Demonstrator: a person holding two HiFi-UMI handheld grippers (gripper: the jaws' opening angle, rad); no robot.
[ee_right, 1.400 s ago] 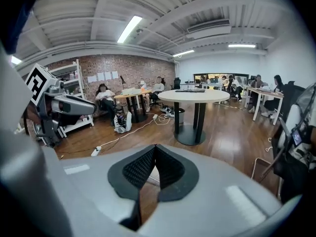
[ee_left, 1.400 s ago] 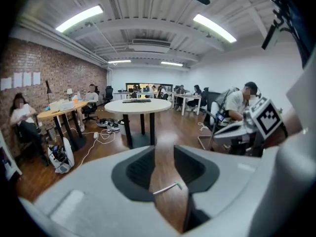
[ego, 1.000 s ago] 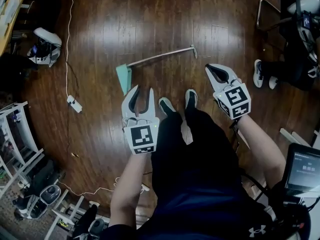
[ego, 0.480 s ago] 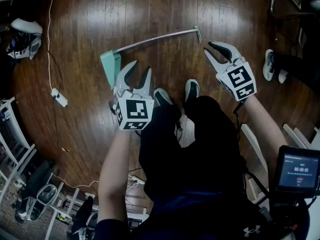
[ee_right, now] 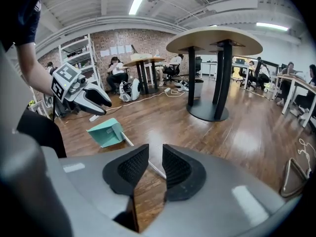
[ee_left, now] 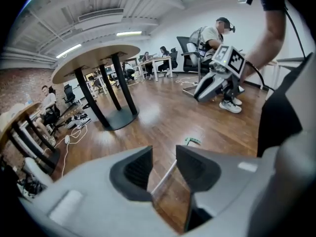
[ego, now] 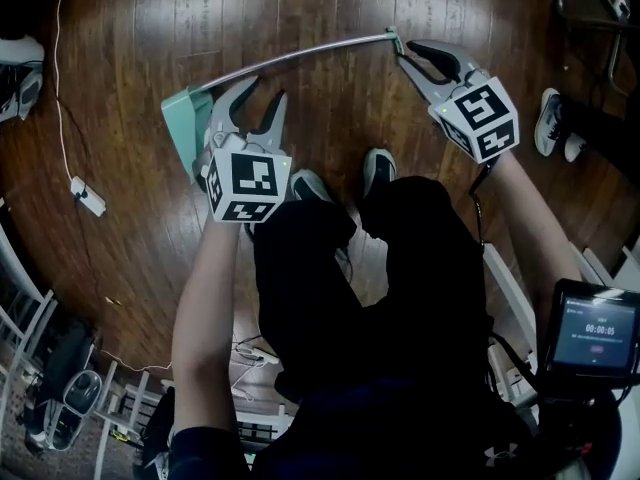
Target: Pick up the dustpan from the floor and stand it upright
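The dustpan (ego: 180,120) lies flat on the wooden floor (ego: 130,28), its teal pan at the left and its long handle (ego: 300,56) running off to the right. A second ago both grippers hung close to the person's shoes (ego: 378,168), short of the dustpan; now both have come down to it. The left gripper (ego: 262,93) is at the pan end of the handle and the right gripper (ego: 405,53) at the handle's far tip. The right jaws, pressed together before, have just been opening and stand narrowly apart; the left jaws have opened wider. Each gripper view shows the handle through the gap, with no pad pressing on it.
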